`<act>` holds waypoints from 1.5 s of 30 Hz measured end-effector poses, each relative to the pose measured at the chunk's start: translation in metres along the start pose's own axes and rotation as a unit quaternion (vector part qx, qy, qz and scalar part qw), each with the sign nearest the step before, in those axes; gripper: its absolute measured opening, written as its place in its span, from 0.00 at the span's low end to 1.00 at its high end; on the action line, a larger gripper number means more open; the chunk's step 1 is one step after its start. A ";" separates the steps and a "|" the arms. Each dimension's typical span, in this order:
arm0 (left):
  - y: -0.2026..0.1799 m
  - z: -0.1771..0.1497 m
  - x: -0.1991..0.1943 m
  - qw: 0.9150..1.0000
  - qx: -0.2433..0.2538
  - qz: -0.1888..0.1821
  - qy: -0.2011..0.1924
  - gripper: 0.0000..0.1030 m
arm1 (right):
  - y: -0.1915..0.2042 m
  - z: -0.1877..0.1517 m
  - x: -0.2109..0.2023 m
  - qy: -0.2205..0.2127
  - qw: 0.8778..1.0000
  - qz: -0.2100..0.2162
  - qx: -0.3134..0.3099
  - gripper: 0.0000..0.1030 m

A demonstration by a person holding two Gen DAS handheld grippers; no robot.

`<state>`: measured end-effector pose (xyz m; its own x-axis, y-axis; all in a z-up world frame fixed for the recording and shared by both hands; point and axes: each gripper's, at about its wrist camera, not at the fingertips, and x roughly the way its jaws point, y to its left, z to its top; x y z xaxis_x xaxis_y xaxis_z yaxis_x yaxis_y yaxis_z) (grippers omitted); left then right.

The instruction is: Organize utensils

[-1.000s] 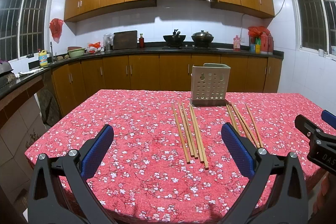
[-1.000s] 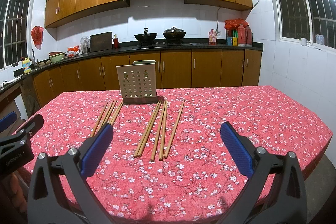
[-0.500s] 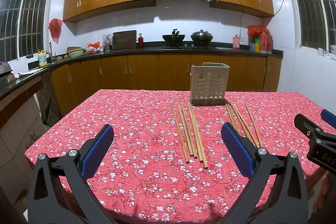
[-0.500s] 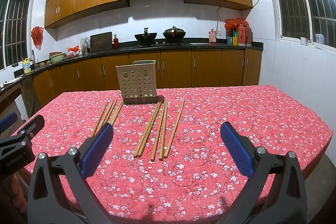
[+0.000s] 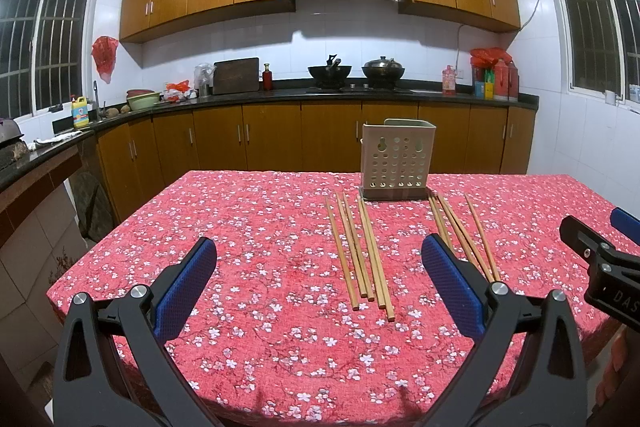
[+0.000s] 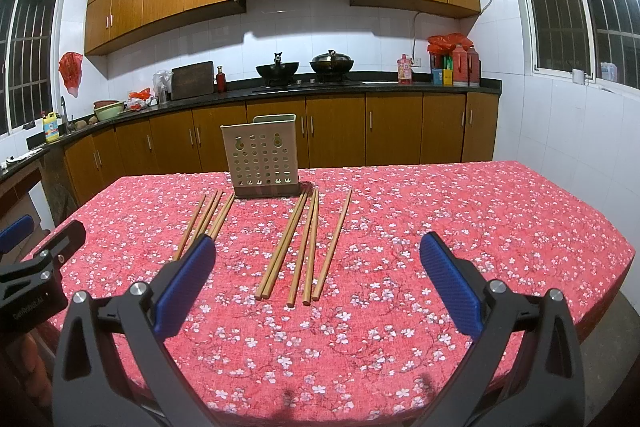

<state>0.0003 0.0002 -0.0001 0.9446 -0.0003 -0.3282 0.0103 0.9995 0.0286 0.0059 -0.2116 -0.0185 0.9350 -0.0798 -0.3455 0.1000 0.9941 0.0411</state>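
both tools point(image 5: 318, 277) point(image 6: 316, 275) agape, chopsticks point(image 6: 298, 247) on table

My left camera sits low at the near edge of the worktop point(image 5: 240, 227), looking along its wide-spread left claw point(image 5: 318, 281) toward the far edge and the kitchen wall. The holder point(image 5: 396, 163) stands right of centre there, and the right claw point(image 5: 600, 259) pokes in at the right border. My right camera looks from the same near edge, just beside the other and facing the same way, over its own spread claw point(image 6: 318, 277); the holder point(image 6: 262, 161) falls left of centre. Both views share the holder, both chopstick groups point(image 5: 360, 251) point(image 6: 304, 239) and the far counter point(image 6: 360, 87).
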 end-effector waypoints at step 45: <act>0.005 -0.005 0.016 1.000 -0.003 0.010 0.024 0.98 | -0.007 -0.001 0.018 0.029 0.999 0.000 0.019 0.96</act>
<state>0.0135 0.0055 -0.0095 0.9280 0.0206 -0.3720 -0.0100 0.9995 0.0302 0.0212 -0.2195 -0.0261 0.9138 -0.0751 -0.3993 0.1148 0.9905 0.0764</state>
